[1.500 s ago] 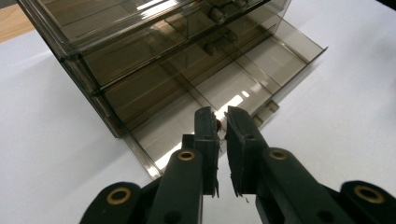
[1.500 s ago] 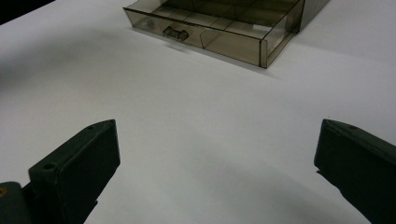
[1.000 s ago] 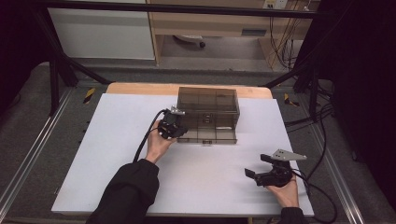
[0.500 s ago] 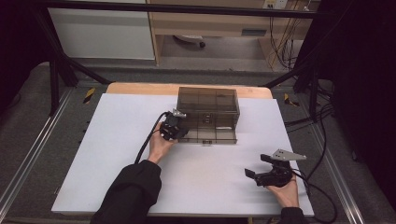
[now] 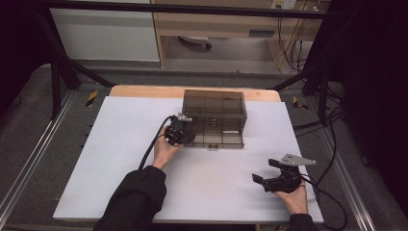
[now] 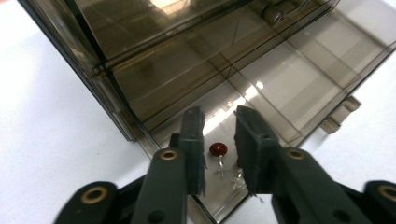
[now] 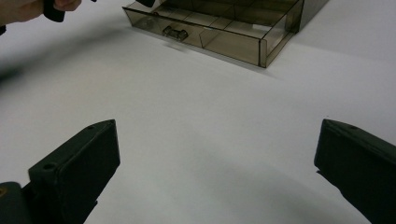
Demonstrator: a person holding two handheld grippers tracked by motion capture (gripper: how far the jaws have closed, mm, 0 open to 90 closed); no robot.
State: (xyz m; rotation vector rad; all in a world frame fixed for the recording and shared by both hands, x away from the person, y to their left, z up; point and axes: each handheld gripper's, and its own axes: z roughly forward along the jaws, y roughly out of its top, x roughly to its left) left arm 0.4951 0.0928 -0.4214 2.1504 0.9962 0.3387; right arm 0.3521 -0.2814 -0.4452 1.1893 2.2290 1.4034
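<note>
Right gripper (image 5: 267,172) is sitting at the near right of the white table (image 5: 106,159), well apart from everything else. Its jaws are standing wide open with nothing between them, just bare table showing in the right gripper view (image 7: 215,158).

Left gripper (image 5: 185,136) is hanging at the near left corner of the smoky plastic drawer box (image 5: 214,111), mid table, toward the far side. The bottom drawer (image 5: 219,139) is sticking out toward the near edge; its handle tab is facing near.

In the left gripper view the left gripper (image 6: 219,147) is pointing down into the left end compartment of that drawer (image 6: 299,93). Its jaws have just been opening and are now standing a narrow gap apart. A red-headed pin (image 6: 218,151) is lying on the drawer floor, showing in the gap between the pads, which aren't pressing on it. Something else small and red is showing just right of it, mostly hidden behind the right jaw; can't tell what it is.

The drawer's other compartments are running off to the right, past the dividers.
</note>
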